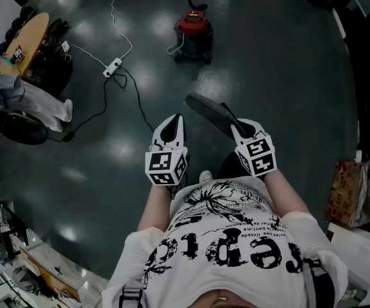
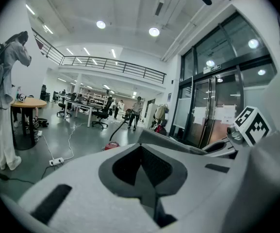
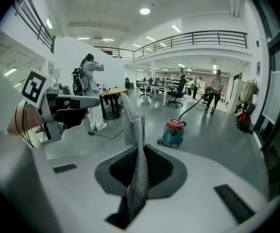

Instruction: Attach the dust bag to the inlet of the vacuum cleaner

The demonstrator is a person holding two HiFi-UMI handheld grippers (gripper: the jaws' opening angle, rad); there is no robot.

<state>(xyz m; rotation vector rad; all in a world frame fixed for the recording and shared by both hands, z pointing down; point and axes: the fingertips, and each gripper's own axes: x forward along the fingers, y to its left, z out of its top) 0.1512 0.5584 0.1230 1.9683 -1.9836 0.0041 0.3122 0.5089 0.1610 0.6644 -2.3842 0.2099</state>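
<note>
Head view: bag (image 1: 207, 111) edge in R gripper (image 1: 237, 131), floor (image 1: 274, 63) prob. open

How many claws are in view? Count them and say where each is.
2. The left claw is in front of the person's chest, shut and empty; the right claw, beside it, is shut on the grey dust bag. None seems hidden.

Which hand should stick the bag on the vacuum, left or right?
Right, I'd say. The right gripper is shut on the dust bag, while the left gripper is shut with nothing in it. The vacuum cleaner stands across the floor, ahead of both.
</note>
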